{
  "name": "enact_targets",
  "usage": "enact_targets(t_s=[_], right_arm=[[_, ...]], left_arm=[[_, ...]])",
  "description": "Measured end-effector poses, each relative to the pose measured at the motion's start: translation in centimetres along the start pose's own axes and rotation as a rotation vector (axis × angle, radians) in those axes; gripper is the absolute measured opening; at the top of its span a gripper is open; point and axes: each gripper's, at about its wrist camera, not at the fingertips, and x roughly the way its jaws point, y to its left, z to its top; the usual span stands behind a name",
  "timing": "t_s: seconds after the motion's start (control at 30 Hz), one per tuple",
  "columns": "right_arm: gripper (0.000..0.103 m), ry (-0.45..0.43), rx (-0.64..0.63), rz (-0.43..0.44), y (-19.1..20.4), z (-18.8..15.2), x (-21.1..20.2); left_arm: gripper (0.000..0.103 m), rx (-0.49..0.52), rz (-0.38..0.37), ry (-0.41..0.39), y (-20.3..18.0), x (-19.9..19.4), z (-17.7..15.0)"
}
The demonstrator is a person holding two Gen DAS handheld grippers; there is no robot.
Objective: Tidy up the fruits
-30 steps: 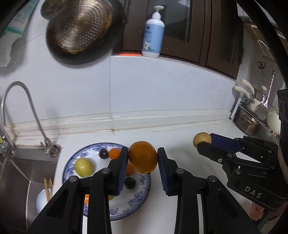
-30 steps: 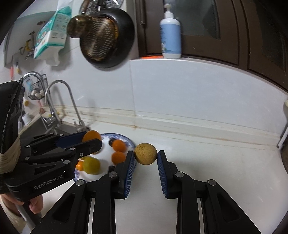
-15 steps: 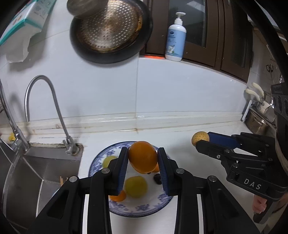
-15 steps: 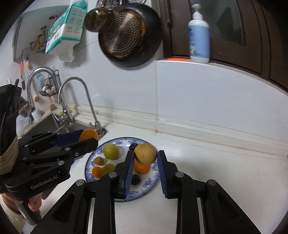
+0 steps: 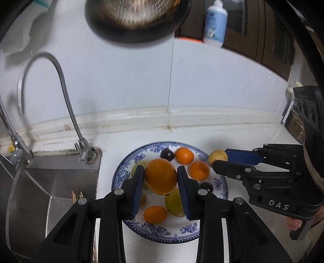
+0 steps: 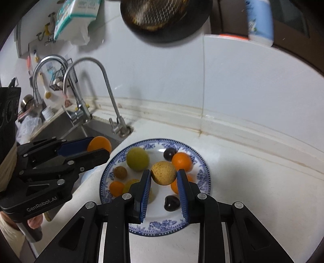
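Note:
A blue-patterned plate [image 5: 158, 230] [image 6: 162, 228] lies on the white counter beside the sink, with several small oranges, green fruits and dark plums on it. My left gripper [image 5: 161, 177] is shut on a large orange [image 5: 160, 176] and holds it above the plate; it also shows in the right wrist view [image 6: 95, 150] at the plate's left edge. My right gripper [image 6: 164, 176] is shut on a tan round fruit [image 6: 163, 172] above the plate; in the left wrist view it [image 5: 219, 159] holds that fruit [image 5: 216, 156] over the plate's right rim.
A steel sink [image 5: 50, 190] with curved taps [image 5: 66, 95] [image 6: 105, 85] sits left of the plate. A dark pan with a strainer [image 5: 137, 18] hangs on the white tiled wall. A soap bottle [image 5: 215, 22] stands on the ledge. Pots stand at the far right.
Both grippers have moved left and down toward the plate, each still holding its fruit. The plate now lies directly under both of them.

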Motion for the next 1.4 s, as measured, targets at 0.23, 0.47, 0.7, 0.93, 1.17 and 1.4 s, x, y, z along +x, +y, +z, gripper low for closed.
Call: enact_targets(t_s=[0.23,0.47,0.7,0.93,1.17,1.4], right_arm=[[0.028,0.044,-0.015,0.008,-0.3,0.2,2.8],[0.028,0.051,-0.001,-0.002,-0.9,0.4,3.6],[0.037,0.006,0.013,-0.072,-0.8,-0.4,1.1],[0.048,-0.071,0.07,-0.14,-0.7,-1.8,-3.5],[0.063,-0.157,0.125,-0.219,-0.2,-3.7,-8.9],[0.078,-0.221,0.168,-0.306,0.1,-6.7,-14.4]], left_arm=[[0.033,-0.023,-0.018,0.073,0.7,3.0,-0.4],[0.036,-0.041,-0.039,0.093,0.7,3.8,-0.7],[0.042,-0.027,0.008,0.043,-0.3,1.4,-0.7],[0.051,-0.04,0.053,-0.027,-1.6,-3.4,-1.0],[0.064,-0.011,0.068,-0.115,-3.9,-8.0,-1.7],[0.07,-0.001,0.068,-0.162,-6.6,-11.3,-3.8]])
